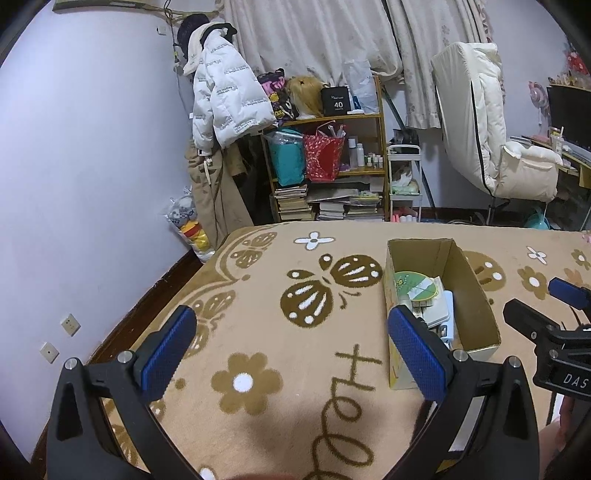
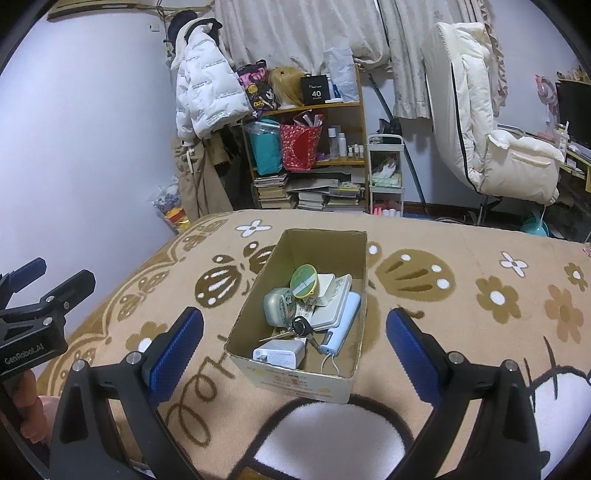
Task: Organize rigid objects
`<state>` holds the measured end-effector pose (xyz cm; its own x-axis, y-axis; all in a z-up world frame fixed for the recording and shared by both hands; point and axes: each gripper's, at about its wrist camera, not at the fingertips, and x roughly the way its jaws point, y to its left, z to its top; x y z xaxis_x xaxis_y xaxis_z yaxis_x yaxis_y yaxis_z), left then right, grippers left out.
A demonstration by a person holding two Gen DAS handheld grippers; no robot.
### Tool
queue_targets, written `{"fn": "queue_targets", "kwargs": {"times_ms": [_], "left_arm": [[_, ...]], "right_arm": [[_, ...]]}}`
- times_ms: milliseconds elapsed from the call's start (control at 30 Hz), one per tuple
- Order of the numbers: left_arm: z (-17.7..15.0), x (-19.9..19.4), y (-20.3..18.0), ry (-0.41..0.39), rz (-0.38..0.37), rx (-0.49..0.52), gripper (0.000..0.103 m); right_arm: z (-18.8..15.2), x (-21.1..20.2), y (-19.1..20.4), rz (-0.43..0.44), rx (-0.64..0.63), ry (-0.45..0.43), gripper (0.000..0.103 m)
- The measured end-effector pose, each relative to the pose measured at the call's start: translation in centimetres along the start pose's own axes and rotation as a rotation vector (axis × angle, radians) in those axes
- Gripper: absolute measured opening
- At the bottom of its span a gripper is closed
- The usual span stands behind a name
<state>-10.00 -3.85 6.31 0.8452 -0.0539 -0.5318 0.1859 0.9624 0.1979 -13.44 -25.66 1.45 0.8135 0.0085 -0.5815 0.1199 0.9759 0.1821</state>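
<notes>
Both grippers, left [image 1: 291, 347] and right [image 2: 294, 347], hover with jaws wide apart and empty; box [image 2: 258, 295] at centre frame on blanket [image 2: 461, 314] holds keys [image 2: 301, 328], charger [image 2: 279, 355]

A home bedroom; a patterned blanket [image 2: 461, 258] covers the bed, curtains [image 2: 295, 33] hang behind, a coat [image 2: 203, 85] hangs by a cluttered bookshelf [image 2: 310, 155]; a padded chair [image 2: 491, 122] stands right.
</notes>
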Motion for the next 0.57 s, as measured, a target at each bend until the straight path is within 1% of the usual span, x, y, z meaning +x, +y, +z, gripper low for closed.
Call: {"fn": "queue_targets", "kwargs": {"times_ms": [567], "left_arm": [[-0.23,0.17,0.06,0.006,0.006,0.001,0.103]], "right_arm": [[-0.03,0.09,0.13,0.005,-0.008,-0.002,0.103]]}}
